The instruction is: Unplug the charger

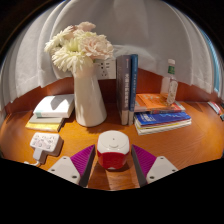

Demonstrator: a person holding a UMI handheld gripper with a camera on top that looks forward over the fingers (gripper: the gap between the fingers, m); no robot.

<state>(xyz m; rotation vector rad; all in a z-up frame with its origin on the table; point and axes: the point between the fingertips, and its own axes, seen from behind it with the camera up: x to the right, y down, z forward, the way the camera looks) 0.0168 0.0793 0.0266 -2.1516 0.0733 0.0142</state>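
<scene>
A small red charger with a white top (112, 149) sits between my gripper's (113, 152) two fingers, over the wooden desk (30, 142). Both magenta pads (84, 157) press against its sides, so the gripper is shut on it. A white power strip (44, 143) lies on the desk to the left of the fingers, apart from the charger. A white wall socket plate (105, 68) shows on the back wall behind the vase. I see no cable on the charger.
A white vase of pale flowers (88, 95) stands just beyond the charger. Upright books (127, 88) stand right of it. A stack of books (160, 112) lies at the right and another stack (52, 110) at the left. A wooden rim runs along the back of the desk.
</scene>
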